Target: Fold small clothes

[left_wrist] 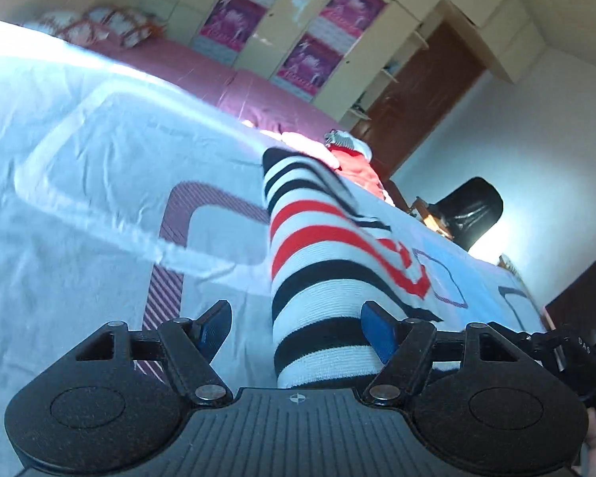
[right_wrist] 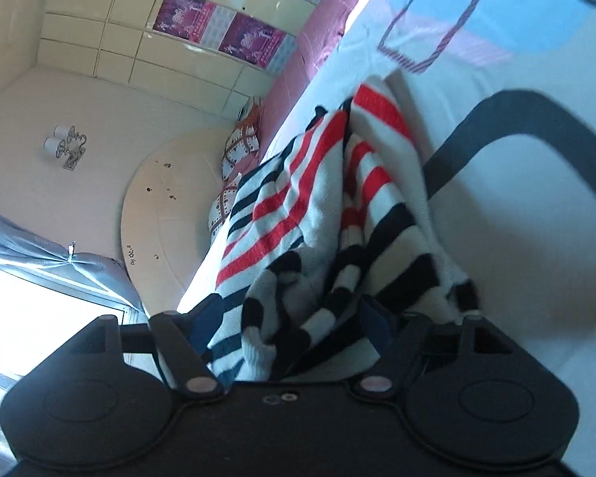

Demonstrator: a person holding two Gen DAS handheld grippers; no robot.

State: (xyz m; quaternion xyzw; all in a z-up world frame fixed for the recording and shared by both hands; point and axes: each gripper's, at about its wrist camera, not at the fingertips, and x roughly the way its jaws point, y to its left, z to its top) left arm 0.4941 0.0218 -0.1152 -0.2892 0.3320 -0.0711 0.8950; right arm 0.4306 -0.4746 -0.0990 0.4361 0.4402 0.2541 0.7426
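Note:
A small knitted garment with white, black and red stripes (left_wrist: 318, 262) lies on the patterned white bedsheet (left_wrist: 79, 183). My left gripper (left_wrist: 296, 328) is open, its blue fingers (left_wrist: 214, 328) wide apart, with the garment's near striped edge lying between them. In the right wrist view the same garment (right_wrist: 298, 214) is bunched and lifted off the sheet (right_wrist: 536, 198). My right gripper (right_wrist: 288, 328) is open too, with the bunched cloth draped between its fingers (right_wrist: 373, 322).
A red garment (left_wrist: 357, 167) lies further along the bed. Patterned pillows (left_wrist: 111, 26) sit at the headboard end, on a pink sheet (left_wrist: 234, 91). A cream wardrobe (left_wrist: 290, 31), a brown door (left_wrist: 417, 99) and a black chair (left_wrist: 476, 210) stand beyond the bed.

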